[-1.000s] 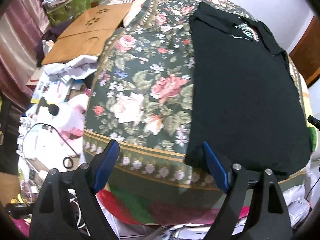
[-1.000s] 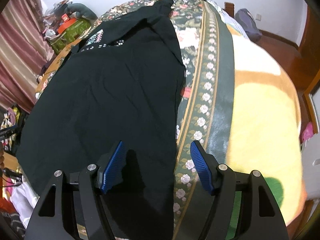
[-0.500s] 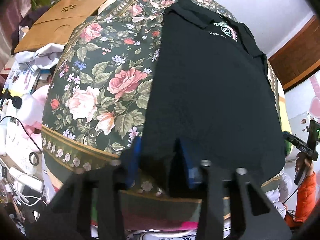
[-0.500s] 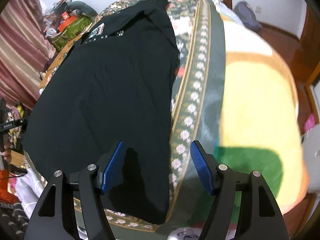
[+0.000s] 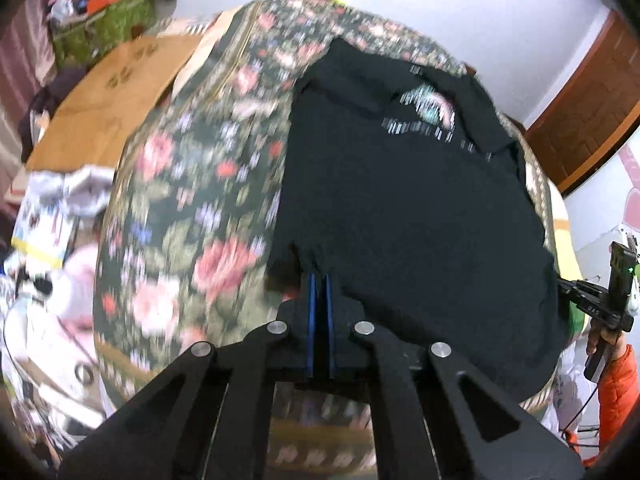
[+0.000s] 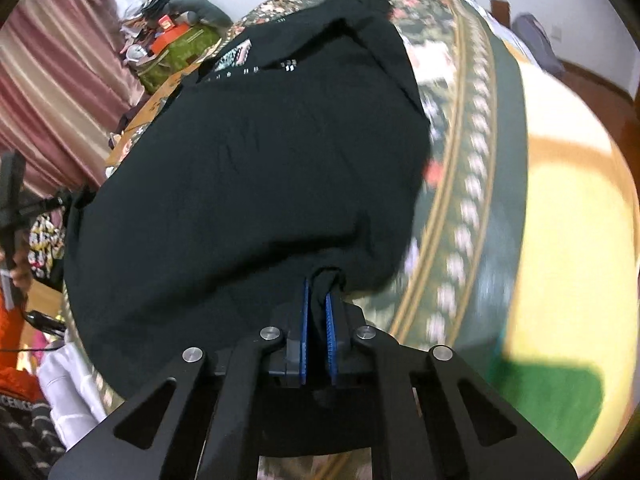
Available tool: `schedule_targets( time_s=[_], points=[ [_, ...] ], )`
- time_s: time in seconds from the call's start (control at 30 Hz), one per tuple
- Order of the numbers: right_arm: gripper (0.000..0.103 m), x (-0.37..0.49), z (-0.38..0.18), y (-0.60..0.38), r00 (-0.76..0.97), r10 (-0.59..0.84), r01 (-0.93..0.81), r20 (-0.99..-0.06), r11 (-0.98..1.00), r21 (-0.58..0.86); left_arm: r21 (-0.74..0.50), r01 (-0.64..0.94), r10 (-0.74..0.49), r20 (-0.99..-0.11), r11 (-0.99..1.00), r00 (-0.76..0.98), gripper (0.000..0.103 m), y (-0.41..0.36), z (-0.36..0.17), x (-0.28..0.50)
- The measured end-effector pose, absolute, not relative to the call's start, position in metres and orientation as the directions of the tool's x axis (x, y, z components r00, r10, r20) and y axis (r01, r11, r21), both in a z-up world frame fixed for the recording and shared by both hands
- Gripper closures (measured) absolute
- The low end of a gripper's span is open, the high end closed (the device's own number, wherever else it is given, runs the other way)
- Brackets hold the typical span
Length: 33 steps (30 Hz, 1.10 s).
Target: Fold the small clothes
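A black T-shirt [image 5: 400,200] with a pale print near its collar lies spread on a floral bedspread [image 5: 192,200]. My left gripper [image 5: 319,280] is shut on the shirt's near left hem corner, the cloth bunched between the blue pads. In the right wrist view the same shirt [image 6: 260,168] fills the middle, and my right gripper [image 6: 318,292] is shut on its near right hem corner. The hem is lifted slightly off the bed at both corners.
A brown cardboard box [image 5: 108,104] and clutter lie left of the bed. A green box [image 6: 176,56] and pink curtain [image 6: 52,80] stand at the far left. A yellow and green blanket [image 6: 560,240] covers the bed's right side. A wooden door [image 5: 588,112] is at right.
Both grippers were open over the hem one second ago. They have closed on the shirt's two near corners and the hem now bunches up between the pads.
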State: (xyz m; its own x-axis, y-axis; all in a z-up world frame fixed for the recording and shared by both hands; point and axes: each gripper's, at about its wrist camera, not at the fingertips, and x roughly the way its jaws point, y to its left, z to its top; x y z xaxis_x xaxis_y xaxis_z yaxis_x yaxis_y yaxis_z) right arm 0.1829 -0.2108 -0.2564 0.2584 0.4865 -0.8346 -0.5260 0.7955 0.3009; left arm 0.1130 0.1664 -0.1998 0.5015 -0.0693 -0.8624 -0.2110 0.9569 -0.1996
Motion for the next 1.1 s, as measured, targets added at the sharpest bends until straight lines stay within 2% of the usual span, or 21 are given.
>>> schedule_targets(
  time_s=[0.17, 0.33, 0.4, 0.5, 0.53, 0.57, 0.6, 0.67, 0.77, 0.83, 0.87, 0.93, 1.1],
  points=[
    [0.097, 0.214, -0.246, -0.197, 0.35, 0.468, -0.5, -0.812, 0.826, 0.26, -0.157, -0.216, -0.02, -0.85, 0.964, 0.527, 0.099, 0.172, -0.191, 0.146],
    [0.094, 0.223, -0.252, -0.197, 0.327, 0.454, -0.467, -0.829, 0.84, 0.276, -0.168, -0.215, -0.046, -0.877, 0.962, 0.478, 0.098, 0.181, -0.21, 0.143],
    [0.088, 0.219, -0.256, -0.198, 0.316, 0.433, -0.466, -0.844, 0.846, 0.26, -0.17, -0.226, -0.051, -0.89, 0.959, 0.453, 0.098, 0.185, -0.22, 0.132],
    [0.072, 0.212, -0.263, -0.212, 0.285, 0.421, -0.447, -0.861, 0.853, 0.27, -0.181, -0.265, -0.062, -0.913, 0.947, 0.403, 0.098, 0.197, -0.237, 0.114],
    [0.066, 0.213, -0.265, -0.22, 0.276, 0.424, -0.441, -0.863, 0.853, 0.279, -0.196, -0.278, -0.076, -0.917, 0.94, 0.392, 0.096, 0.2, -0.241, 0.109],
    [0.063, 0.212, -0.265, -0.227, 0.265, 0.429, -0.434, -0.864, 0.853, 0.29, -0.222, -0.297, -0.096, -0.918, 0.929, 0.386, 0.089, 0.206, -0.244, 0.103],
    [0.062, 0.209, -0.266, -0.232, 0.254, 0.434, -0.426, -0.864, 0.853, 0.303, -0.24, -0.312, -0.106, -0.915, 0.919, 0.39, 0.082, 0.209, -0.245, 0.098],
    [0.062, 0.202, -0.267, -0.24, 0.238, 0.437, -0.414, -0.867, 0.853, 0.316, -0.26, -0.336, -0.111, -0.908, 0.905, 0.405, 0.075, 0.215, -0.243, 0.087],
    [0.062, 0.194, -0.269, -0.246, 0.226, 0.427, -0.407, -0.875, 0.858, 0.314, -0.265, -0.33, -0.107, -0.898, 0.906, 0.426, 0.074, 0.213, -0.236, 0.081],
    [0.062, 0.188, -0.269, -0.251, 0.218, 0.432, -0.406, -0.875, 0.856, 0.321, -0.266, -0.319, -0.111, -0.897, 0.91, 0.429, 0.069, 0.21, -0.233, 0.082],
    [0.059, 0.184, -0.27, -0.252, 0.213, 0.435, -0.405, -0.875, 0.854, 0.326, -0.271, -0.316, -0.118, -0.896, 0.909, 0.428, 0.064, 0.208, -0.234, 0.083],
    [0.055, 0.184, -0.271, -0.25, 0.207, 0.435, -0.404, -0.876, 0.854, 0.328, -0.283, -0.312, -0.136, -0.898, 0.907, 0.419, 0.061, 0.203, -0.239, 0.084],
    [0.054, 0.179, -0.272, -0.257, 0.209, 0.457, -0.383, -0.865, 0.852, 0.358, -0.289, -0.293, -0.152, -0.898, 0.911, 0.412, 0.061, 0.189, -0.249, 0.086]
  ],
)
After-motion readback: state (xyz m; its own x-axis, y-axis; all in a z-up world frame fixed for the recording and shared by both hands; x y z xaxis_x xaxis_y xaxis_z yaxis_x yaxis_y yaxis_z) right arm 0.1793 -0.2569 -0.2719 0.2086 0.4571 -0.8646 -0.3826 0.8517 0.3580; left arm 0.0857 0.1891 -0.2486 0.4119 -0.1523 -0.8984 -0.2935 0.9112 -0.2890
